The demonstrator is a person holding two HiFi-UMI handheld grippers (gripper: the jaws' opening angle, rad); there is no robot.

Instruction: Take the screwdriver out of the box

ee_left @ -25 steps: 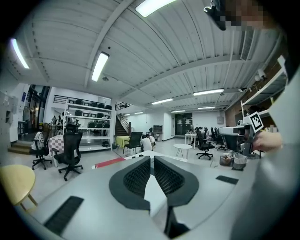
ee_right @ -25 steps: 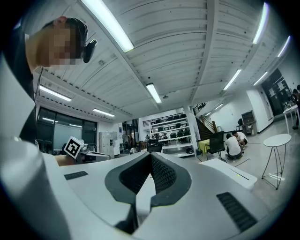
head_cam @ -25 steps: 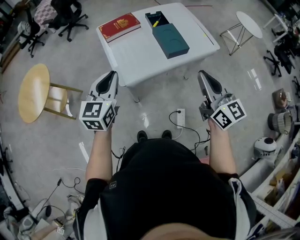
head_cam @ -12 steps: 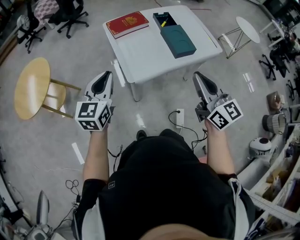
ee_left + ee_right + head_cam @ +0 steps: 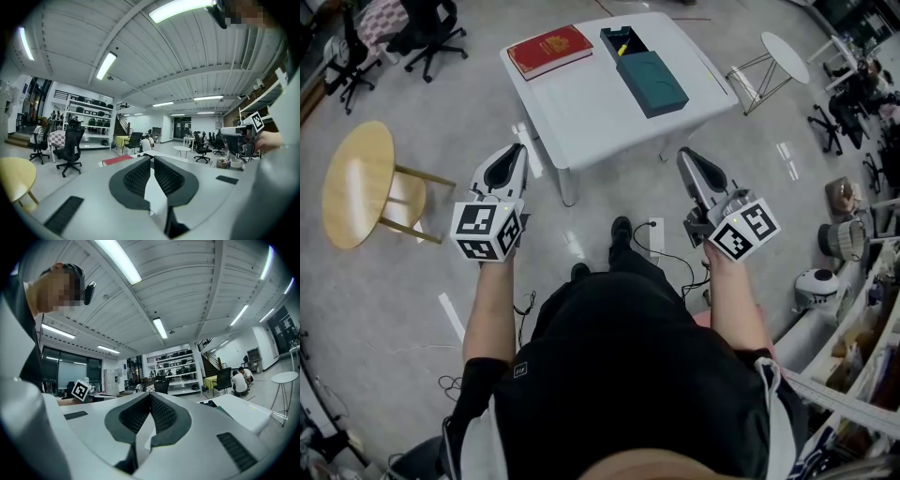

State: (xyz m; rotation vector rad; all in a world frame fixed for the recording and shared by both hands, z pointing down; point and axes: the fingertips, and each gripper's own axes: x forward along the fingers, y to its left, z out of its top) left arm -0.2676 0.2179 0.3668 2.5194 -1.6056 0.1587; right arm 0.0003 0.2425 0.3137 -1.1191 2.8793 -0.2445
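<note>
The table (image 5: 581, 112) stands ahead of the person; on it the book (image 5: 549, 51) lies far left; the box (image 5: 612, 36) sits right of the book at the far edge, the screwdriver (image 5: 622, 46) in it; the lid (image 5: 652, 82) lies just before the box; the left gripper (image 5: 517, 150) and right gripper (image 5: 684, 156) hang short of the near edge, well apart; a stool (image 5: 356, 183) stands left of the table, a side table (image 5: 784, 56) right.

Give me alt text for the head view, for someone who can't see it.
A person stands short of a white table, holding the left gripper and right gripper, both with jaws shut and empty. On the table lie a red book, a teal lid and an open box with a yellow screwdriver inside.
</note>
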